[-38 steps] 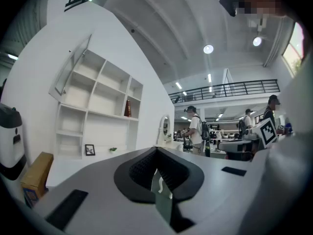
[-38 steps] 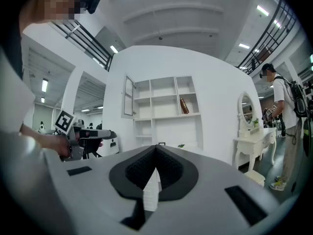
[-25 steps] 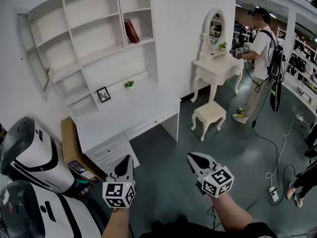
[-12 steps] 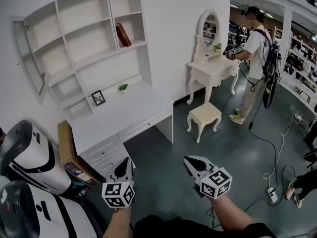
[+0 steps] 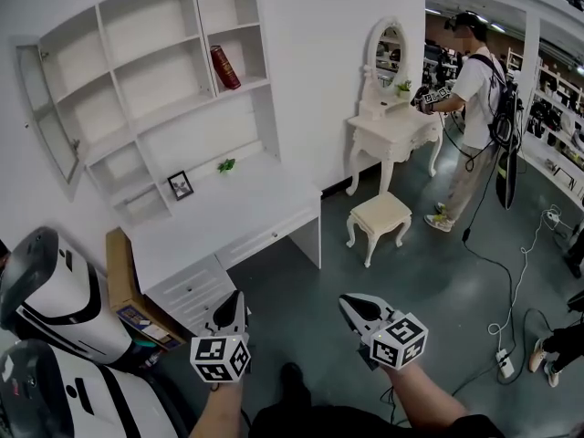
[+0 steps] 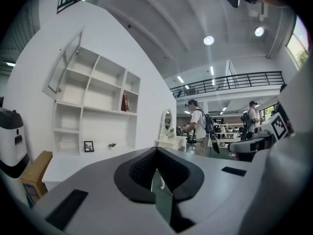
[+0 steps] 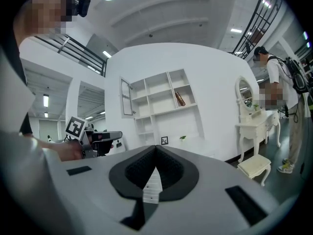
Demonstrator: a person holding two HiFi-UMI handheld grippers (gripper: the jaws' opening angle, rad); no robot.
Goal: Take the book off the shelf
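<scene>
High on the white shelf [image 5: 251, 83], the red book [image 5: 224, 67] stands tilted.

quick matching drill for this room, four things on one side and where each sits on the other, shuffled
Things:
1 book
2 picture frame
3 stool
4 cardboard box

Places:
a on the floor, left of the desk
b leaning in an upper compartment of the shelf
c standing on the desk top
d on the floor before the dressing table

Pairs: 1-b, 2-c, 3-d, 4-a
</scene>
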